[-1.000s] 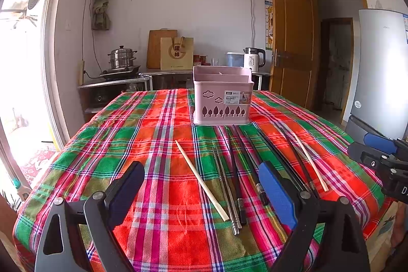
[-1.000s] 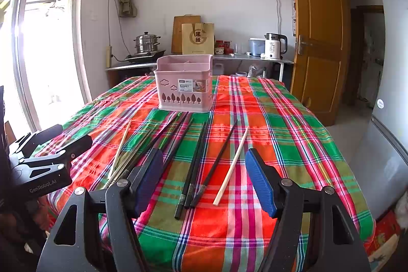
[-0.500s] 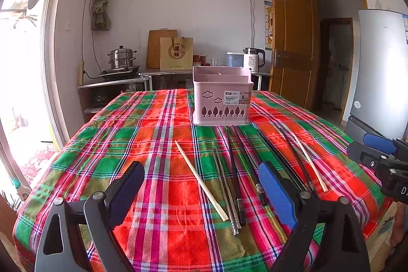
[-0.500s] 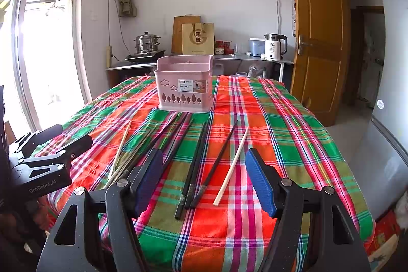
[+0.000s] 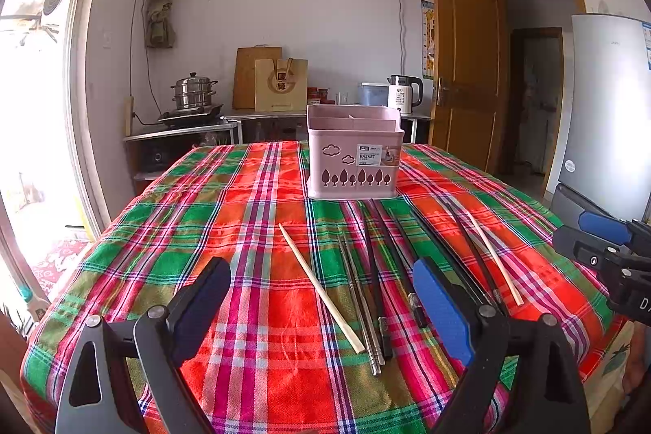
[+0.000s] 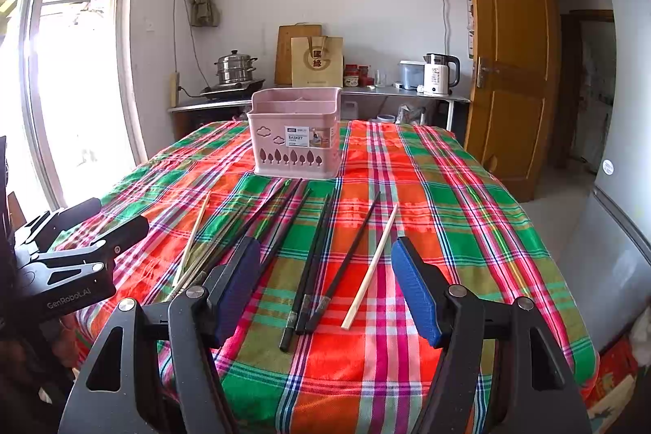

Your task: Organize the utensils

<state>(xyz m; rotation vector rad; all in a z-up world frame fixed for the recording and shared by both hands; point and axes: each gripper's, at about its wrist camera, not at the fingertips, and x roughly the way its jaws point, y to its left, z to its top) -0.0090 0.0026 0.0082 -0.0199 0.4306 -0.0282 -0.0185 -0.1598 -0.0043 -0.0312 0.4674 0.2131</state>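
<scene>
A pink utensil basket [image 5: 353,153] [image 6: 296,139] stands upright mid-table on the plaid cloth [image 5: 244,230]. Several chopsticks lie in front of it: a pale wooden one [image 5: 320,287], metal ones [image 5: 358,302], black ones [image 5: 376,263] and another wooden one [image 5: 494,259] further right. In the right wrist view the black chopsticks [image 6: 313,263] and a wooden chopstick [image 6: 371,265] lie between the fingers' line of sight. My left gripper [image 5: 321,308] is open above the near edge, holding nothing. My right gripper [image 6: 327,287] is open too, empty, hovering over the near chopstick ends.
A counter behind the table carries a steel steamer pot [image 5: 193,94], a paper bag [image 5: 280,84] and a white kettle [image 5: 403,94]. A wooden door [image 5: 464,68] and a fridge [image 5: 606,108] stand to the right, a bright window [image 6: 61,68] to the left.
</scene>
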